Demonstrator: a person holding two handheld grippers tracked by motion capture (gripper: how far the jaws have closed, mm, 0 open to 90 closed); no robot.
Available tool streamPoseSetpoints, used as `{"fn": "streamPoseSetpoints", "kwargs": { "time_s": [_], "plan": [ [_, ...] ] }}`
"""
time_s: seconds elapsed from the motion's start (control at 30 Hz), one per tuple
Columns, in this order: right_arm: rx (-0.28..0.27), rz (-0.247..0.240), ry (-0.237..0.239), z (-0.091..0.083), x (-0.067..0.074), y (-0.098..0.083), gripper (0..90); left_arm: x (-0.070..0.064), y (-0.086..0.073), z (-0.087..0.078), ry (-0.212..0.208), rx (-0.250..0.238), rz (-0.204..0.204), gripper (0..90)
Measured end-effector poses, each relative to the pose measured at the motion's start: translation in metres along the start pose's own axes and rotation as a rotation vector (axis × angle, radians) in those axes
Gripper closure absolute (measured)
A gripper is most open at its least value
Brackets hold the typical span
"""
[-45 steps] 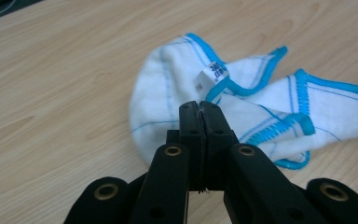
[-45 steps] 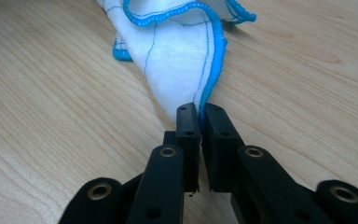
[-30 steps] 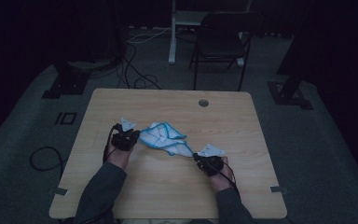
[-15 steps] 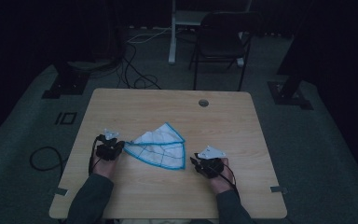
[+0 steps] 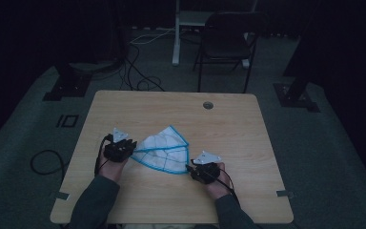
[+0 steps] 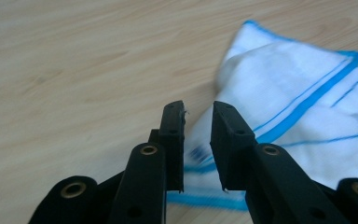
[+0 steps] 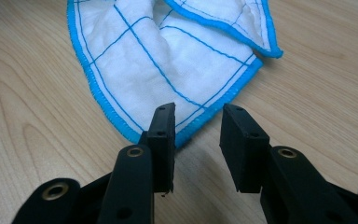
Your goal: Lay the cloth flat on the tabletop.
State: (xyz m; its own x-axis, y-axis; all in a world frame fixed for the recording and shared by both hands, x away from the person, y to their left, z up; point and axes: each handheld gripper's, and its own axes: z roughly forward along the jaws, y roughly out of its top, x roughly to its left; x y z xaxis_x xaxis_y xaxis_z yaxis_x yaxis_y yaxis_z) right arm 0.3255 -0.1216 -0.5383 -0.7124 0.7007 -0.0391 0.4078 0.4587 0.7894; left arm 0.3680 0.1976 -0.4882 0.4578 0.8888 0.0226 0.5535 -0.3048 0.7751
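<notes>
- Cloth [image 5: 164, 151], white with blue edging and thin blue grid lines, is lying folded on the wooden table [image 5: 228, 129], slightly toward 7 o'clock from the table's middle, its layers fanning out toward 1 o'clock in the high view
- Left gripper [image 5: 124, 148] is sitting at the cloth's 9 o'clock corner in the high view, with the person's left hand [image 5: 112, 164] wrapping around it from 6 o'clock
- Its jaws have just been opening and are standing a narrow gap apart; in the left gripper view [image 6: 198, 128] the cloth's blue hem is passing beneath and between them, and the pads are not pressing on it
- Right gripper [image 5: 198, 167] is resting at the cloth's 5 o'clock corner in the high view, with the right hand [image 5: 217, 179] holding it
- Its jaws have likewise just been opening and are standing moderately apart; in the right gripper view [image 7: 196, 128] the cloth's corner is lying just ahead at 12 o'clock, its tip reaching the left jaw, ungripped
- Both grippers are sitting low over the table, well apart from each other with the cloth spreading between them
</notes>
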Motion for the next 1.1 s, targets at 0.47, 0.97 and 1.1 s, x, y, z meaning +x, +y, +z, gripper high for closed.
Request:
{"fn": "streamPoseSetpoints", "kwargs": {
  "time_s": [0.47,0.97,1.1],
  "plan": [
    [0.022,-0.01,0.014,0.006,0.005,-0.001,65.8,-0.051,0.035,0.046,-0.106,0.037,0.2,69.1],
    [0.041,-0.002,0.018,0.007,0.005,-0.004,65.9,-0.082,0.048,0.082,-0.168,0.081,0.277,59.7],
    [0.04,0.0,0.022,0.007,0.005,-0.004,65.9,-0.089,0.049,0.089,-0.183,0.088,0.292,57.8]
  ]
}}
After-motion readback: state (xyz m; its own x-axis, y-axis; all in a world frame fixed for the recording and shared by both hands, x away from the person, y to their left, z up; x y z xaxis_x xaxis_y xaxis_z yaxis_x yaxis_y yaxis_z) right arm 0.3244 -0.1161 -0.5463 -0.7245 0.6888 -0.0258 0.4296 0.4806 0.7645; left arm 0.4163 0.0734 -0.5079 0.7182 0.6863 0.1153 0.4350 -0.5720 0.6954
